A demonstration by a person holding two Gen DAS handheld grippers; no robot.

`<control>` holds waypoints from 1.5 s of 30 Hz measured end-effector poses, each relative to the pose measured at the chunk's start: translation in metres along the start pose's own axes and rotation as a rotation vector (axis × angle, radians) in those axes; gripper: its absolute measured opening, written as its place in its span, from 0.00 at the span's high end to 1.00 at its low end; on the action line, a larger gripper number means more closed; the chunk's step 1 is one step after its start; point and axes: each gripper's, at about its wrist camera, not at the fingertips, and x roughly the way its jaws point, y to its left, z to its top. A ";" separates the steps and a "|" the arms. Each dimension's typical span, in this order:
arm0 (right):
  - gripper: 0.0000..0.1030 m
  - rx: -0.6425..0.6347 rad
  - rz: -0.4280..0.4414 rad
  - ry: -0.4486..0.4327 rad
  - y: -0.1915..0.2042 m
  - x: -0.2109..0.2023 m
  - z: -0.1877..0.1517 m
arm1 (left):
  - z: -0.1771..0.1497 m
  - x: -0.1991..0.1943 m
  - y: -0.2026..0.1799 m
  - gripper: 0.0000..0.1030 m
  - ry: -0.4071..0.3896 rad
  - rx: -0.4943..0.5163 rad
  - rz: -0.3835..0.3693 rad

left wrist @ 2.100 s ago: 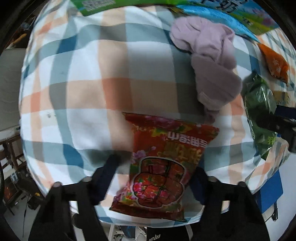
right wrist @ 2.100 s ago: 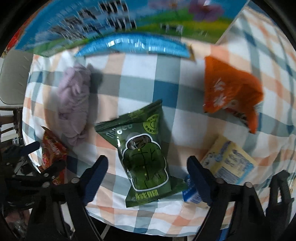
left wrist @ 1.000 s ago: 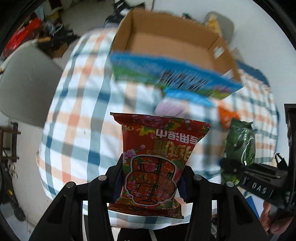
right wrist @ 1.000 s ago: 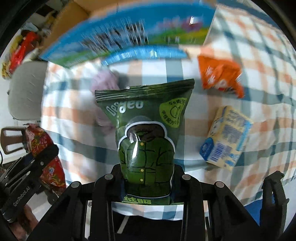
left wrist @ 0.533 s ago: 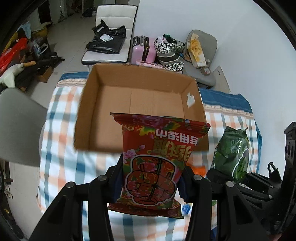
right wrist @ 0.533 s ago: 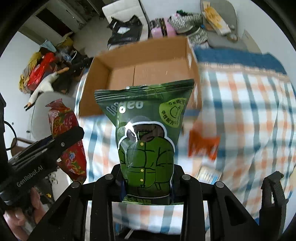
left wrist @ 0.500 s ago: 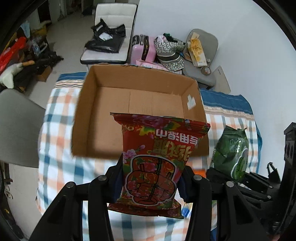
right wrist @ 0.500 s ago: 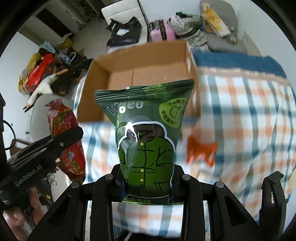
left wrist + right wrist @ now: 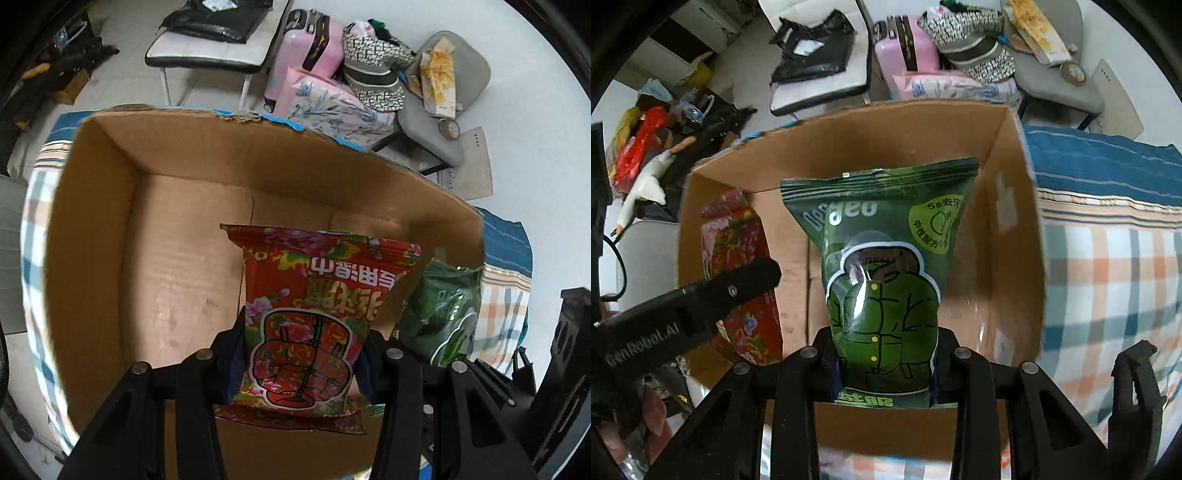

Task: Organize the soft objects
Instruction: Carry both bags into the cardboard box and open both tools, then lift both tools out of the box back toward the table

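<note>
Cardboard box (image 9: pixel 177 258), brown, corrugated, open-topped, with a torn rim and bare creased floor, sits on a plaid tablecloth (image 9: pixel 1108 280). Left gripper (image 9: pixel 301 365) is clamped on a glossy red floral snack bag (image 9: pixel 314 314), a crinkled pillow-shaped foil pack held upright over the box interior. Right gripper (image 9: pixel 884 363) is pinched tight on a shiny green snack bag (image 9: pixel 882 266) with a crimped top seam, also held over the box opening, just beside the red one. Neither bag rests on the box floor.
</note>
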 end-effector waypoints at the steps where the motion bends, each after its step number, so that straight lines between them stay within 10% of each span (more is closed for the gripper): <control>1: 0.66 0.002 -0.009 0.010 0.000 0.007 0.006 | 0.004 0.006 0.000 0.56 0.009 0.000 0.000; 21: 0.64 0.037 -0.074 0.108 -0.020 0.072 0.051 | 0.040 0.061 -0.008 0.55 0.095 -0.028 0.051; 30: 0.52 0.047 -0.068 0.108 -0.012 0.070 0.052 | 0.039 0.053 -0.015 0.26 0.069 0.000 0.069; 36: 0.36 0.008 -0.053 0.094 0.003 0.059 0.042 | 0.025 0.031 -0.012 0.07 0.023 0.057 0.109; 45: 0.04 -0.052 -0.119 0.022 0.035 0.021 0.005 | -0.018 -0.016 0.007 0.06 -0.114 0.077 0.173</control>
